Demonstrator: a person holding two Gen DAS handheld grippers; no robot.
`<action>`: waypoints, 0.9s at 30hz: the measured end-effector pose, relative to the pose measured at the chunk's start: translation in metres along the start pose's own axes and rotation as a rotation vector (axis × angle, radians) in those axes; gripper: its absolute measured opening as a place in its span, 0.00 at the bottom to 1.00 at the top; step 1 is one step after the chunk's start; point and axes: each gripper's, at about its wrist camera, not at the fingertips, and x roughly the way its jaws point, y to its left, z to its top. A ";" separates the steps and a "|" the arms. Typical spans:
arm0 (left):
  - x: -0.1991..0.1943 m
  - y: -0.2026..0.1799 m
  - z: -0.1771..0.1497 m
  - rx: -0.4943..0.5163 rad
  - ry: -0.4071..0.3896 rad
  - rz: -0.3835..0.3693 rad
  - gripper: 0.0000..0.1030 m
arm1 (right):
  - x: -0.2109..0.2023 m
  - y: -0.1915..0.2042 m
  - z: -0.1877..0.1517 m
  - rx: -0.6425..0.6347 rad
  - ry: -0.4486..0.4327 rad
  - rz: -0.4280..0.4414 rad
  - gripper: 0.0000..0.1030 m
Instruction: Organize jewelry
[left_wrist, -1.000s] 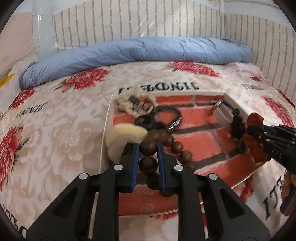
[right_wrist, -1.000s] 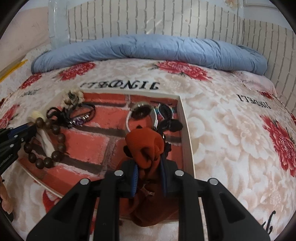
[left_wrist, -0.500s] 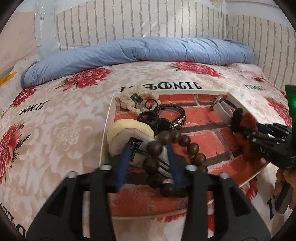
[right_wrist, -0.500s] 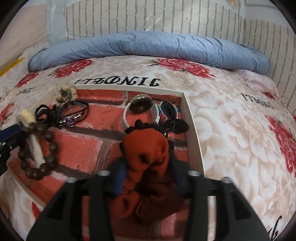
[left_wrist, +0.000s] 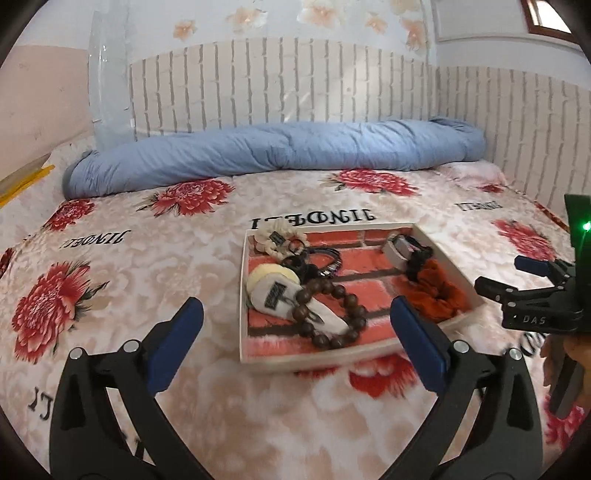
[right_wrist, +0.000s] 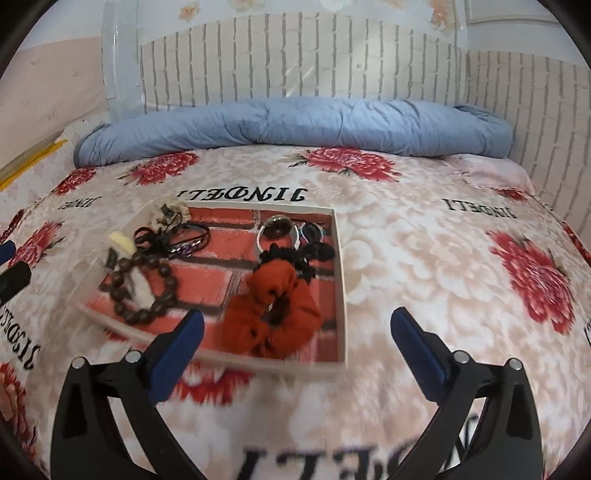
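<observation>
A white-rimmed tray (left_wrist: 314, 362) (right_wrist: 341, 277) with a red brick-pattern floor lies on the bed. In it lie a brown wooden bead bracelet (left_wrist: 328, 314) (right_wrist: 144, 288), an orange scrunchie (left_wrist: 436, 291) (right_wrist: 271, 314), black cords and hair ties (right_wrist: 173, 236), a white watch (right_wrist: 277, 229) and pale pieces (left_wrist: 271, 284). My left gripper (left_wrist: 295, 317) is open and empty, pulled back in front of the tray. My right gripper (right_wrist: 295, 328) is open and empty, pulled back from the tray's near right corner; it also shows in the left wrist view (left_wrist: 532, 288).
The bed has a floral blanket (left_wrist: 129, 295) with red flowers and black lettering. A rolled blue quilt (left_wrist: 277, 151) lies along the far side against a brick-pattern wall (right_wrist: 295, 62). The wall also closes in the right side.
Both grippers opened and let go: the left released the bead bracelet, the right released the orange scrunchie, both now lying in the tray. Both grippers drew back and up from the tray.
</observation>
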 end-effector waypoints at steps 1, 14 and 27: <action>-0.014 -0.003 -0.005 0.005 -0.011 0.012 0.95 | -0.009 0.000 -0.006 0.001 -0.008 -0.001 0.96; -0.095 -0.022 -0.088 -0.066 -0.108 0.031 0.95 | -0.105 -0.002 -0.098 0.009 -0.110 0.005 0.96; -0.107 -0.035 -0.115 -0.035 -0.188 0.100 0.95 | -0.129 -0.002 -0.122 0.019 -0.272 -0.001 0.96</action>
